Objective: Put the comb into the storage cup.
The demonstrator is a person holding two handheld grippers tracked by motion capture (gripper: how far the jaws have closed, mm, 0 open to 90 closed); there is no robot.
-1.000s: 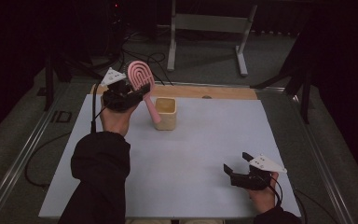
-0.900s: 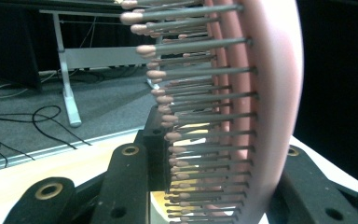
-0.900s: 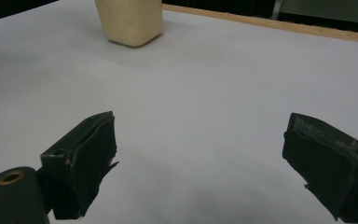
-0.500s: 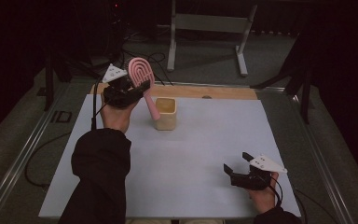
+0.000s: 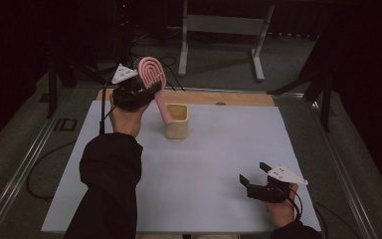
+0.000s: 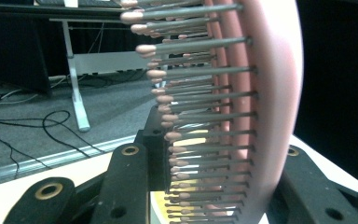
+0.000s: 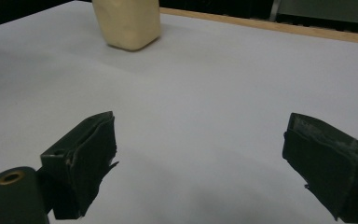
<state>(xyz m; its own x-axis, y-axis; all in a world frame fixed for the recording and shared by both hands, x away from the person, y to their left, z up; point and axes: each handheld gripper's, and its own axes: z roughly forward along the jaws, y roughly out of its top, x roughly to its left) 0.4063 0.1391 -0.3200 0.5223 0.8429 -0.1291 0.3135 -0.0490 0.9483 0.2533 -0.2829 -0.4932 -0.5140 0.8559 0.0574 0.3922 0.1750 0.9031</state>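
Wide pale grey surface (image 5: 204, 169) with a bare wooden strip along its far edge, dark floor and cables beyond. Letters "ID" readable on the floor off the surface's left edge.

Cream square-sided cup (image 5: 177, 121) (image 7: 127, 23) upright toward the far left of the surface, open mouth up, plain walls with no label to read.

Pink hairbrush (image 5: 154, 87) (image 6: 261, 107) held in the air over the far left part of the surface, just left of and above the cup. Oval head, looping ridges on the face seen from the high view, rows of thin grey pins with pale pink ball tips seen close in the left gripper view. Long axis steeply tilted: head up and to the left, handle slanting down to the right, its tip at the cup's mouth, whether inside or just at the rim cannot be told. No brand legible.

Left gripper (image 5: 135, 92) raised in the person's left hand, fingers (image 6: 130, 177) closed on the brush at the head.

Right gripper (image 5: 252, 175) low at the near right corner, just above the surface, fingers (image 7: 86, 158) spread wide with nothing between them.
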